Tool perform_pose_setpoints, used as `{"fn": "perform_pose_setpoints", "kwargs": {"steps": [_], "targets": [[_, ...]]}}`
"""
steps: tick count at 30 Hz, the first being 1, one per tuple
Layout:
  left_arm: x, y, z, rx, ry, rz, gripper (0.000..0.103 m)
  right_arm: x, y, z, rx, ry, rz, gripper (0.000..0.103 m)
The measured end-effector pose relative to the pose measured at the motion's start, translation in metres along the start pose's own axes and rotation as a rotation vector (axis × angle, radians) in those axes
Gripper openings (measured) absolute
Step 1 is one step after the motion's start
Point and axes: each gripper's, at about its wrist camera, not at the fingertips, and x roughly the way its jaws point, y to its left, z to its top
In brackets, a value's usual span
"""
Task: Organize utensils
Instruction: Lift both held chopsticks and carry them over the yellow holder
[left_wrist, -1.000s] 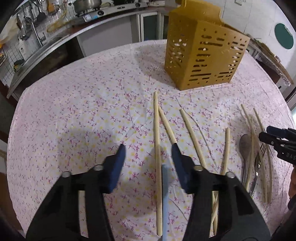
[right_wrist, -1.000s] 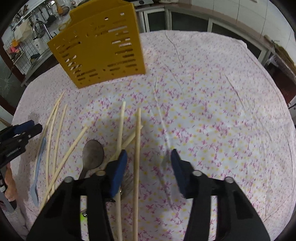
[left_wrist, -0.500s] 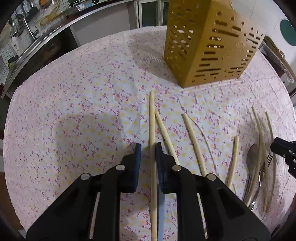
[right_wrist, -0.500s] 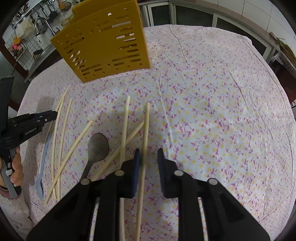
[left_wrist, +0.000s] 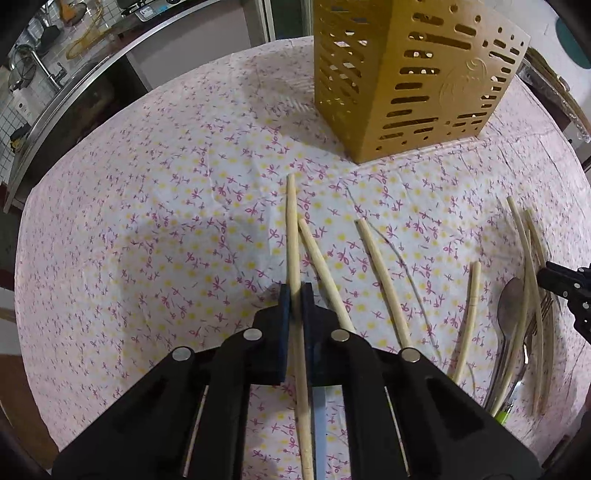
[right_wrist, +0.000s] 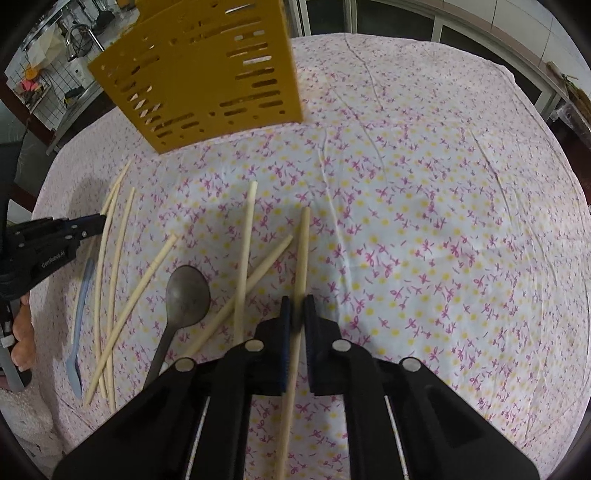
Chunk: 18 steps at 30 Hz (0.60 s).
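Observation:
My left gripper has its jaws closing, and the pads pinch a pale wooden chopstick that lies on the flowered tablecloth. In the right wrist view my right gripper is closing the same way, its pads pressed on another chopstick. Several more chopsticks lie loose between the two grippers. A metal spoon rests among them, and a fork lies partly hidden under chopsticks. The yellow slotted utensil holder stands upright at the far side.
A light blue plastic utensil lies by the left gripper, where a hand shows at the edge. The right gripper's tip reaches in over the spoon. A kitchen counter runs behind the round table.
Both grippers went from wide open to shut, each closing on a chopstick. The left one moved forward and lower over its chopstick; the right one stayed nearly in place.

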Motion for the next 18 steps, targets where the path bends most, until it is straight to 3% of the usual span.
{"fn": "perform_pose_setpoints", "kwargs": {"steps": [11,14,18], "targets": [[-0.028,0.013,-0.030,-0.061,-0.081,0.003,0.004,-0.027,-0.018,-0.009,0.013,-0.110,0.034,0.006],[-0.047,0.021,-0.039,-0.101,-0.144,-0.030,0.004,-0.045,-0.023,-0.013,0.033,-0.183,0.042,0.006],[-0.083,0.023,-0.052,-0.130,-0.291,-0.063,0.004,-0.063,-0.027,-0.013,0.072,-0.274,0.046,0.006]]}}
